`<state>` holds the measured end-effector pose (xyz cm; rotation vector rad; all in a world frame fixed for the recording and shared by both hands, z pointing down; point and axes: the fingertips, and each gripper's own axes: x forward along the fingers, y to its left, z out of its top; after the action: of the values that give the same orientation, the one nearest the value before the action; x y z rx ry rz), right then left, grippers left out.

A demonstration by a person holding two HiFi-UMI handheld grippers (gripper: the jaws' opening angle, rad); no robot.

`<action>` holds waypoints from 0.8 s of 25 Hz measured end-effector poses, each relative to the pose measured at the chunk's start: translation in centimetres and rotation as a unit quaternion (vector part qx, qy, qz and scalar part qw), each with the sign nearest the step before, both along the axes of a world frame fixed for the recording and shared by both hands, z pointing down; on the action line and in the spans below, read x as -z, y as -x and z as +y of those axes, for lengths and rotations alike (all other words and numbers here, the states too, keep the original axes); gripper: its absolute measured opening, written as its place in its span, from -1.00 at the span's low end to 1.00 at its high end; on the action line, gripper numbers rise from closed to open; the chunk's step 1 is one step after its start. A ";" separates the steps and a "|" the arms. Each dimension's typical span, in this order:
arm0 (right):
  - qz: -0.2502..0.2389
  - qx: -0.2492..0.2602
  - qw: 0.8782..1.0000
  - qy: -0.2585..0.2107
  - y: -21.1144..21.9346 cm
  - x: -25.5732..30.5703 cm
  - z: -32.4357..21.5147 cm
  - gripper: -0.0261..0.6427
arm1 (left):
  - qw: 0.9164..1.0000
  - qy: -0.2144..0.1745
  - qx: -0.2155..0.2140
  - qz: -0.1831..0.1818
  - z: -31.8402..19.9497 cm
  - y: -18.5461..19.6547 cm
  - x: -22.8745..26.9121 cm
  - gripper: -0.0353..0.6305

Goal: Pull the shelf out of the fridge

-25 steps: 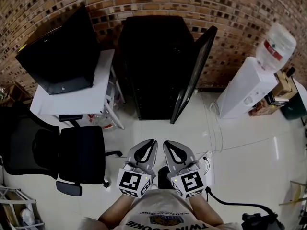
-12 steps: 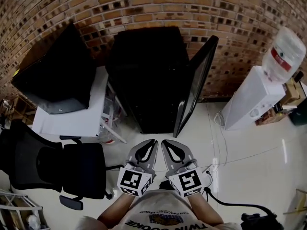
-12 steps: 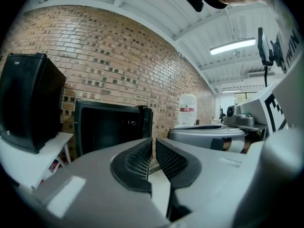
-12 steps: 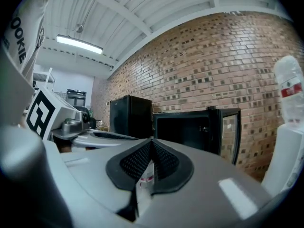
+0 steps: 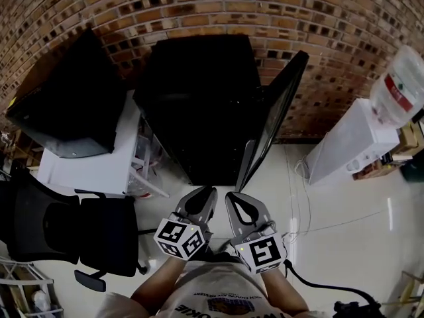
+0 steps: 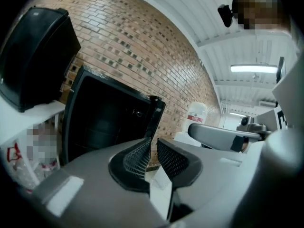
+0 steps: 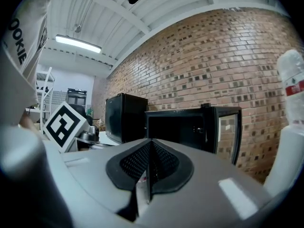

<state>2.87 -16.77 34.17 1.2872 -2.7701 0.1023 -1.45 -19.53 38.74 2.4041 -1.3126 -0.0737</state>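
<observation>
Standing on the floor facing a black fridge, person holds two tools out in front, both aimed at it and both short of it, touching nothing.

Fridge sits at the far edge of the floor, back against the brick wall. Its door is swung open on the right side, edge-on in the head view. Cavity is very dark. The shelf reads only as a faint level band inside the cavity in the left gripper view, not out of the fridge.

Left tool: jaws have just been opening, now a narrow gap between the mesh pads, nothing between them. Its marker cube is tilted.

Right tool: pads pressed together, nothing held. It runs just beside the left tool, near the foot of the open door.

Left of the fridge, a white tabletop carries a big black box near its back edge. Black office chair stands on the floor in front of that tabletop, at the left. White water dispenser with a bottle on top stands by the wall at the right, well apart from the fridge. Black cable lies on the floor near the bottom right.
</observation>
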 end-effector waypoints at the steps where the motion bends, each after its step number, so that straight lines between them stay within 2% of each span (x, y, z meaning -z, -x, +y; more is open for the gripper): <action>1: 0.003 0.001 1.000 0.000 -0.1 0.0 -0.4 -0.91 | 1.000 0.008 0.002 0.016 -0.7 0.1 -0.4 -0.77; 4: 0.011 0.003 1.000 -0.002 -0.2 -0.3 -1.8 -0.91 | 0.996 0.020 0.012 0.081 -2.8 0.6 -1.5 -0.73; 8: 0.020 0.006 1.000 -0.007 0.5 -0.2 -4.0 -0.91 | 0.981 0.013 0.013 0.193 -6.2 2.0 -2.5 -0.62; 13: 0.022 0.001 1.000 -0.008 2.0 -0.3 -6.4 -0.91 | 0.970 0.026 0.024 0.242 -10.2 3.8 -5.7 -0.54; 16: 0.028 -0.005 1.000 -0.001 2.3 -0.9 -7.8 -0.91 | 0.959 0.041 0.031 0.278 -12.8 4.4 -8.1 -0.47; 20: 0.031 -0.014 0.999 0.005 2.0 -1.7 -9.3 -0.91 | 0.944 0.051 0.059 0.321 -16.4 5.6 -11.5 -0.39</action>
<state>0.86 -26.02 35.84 1.3047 -2.6966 0.0749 -7.09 -35.90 50.21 1.9523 -1.1016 -0.7355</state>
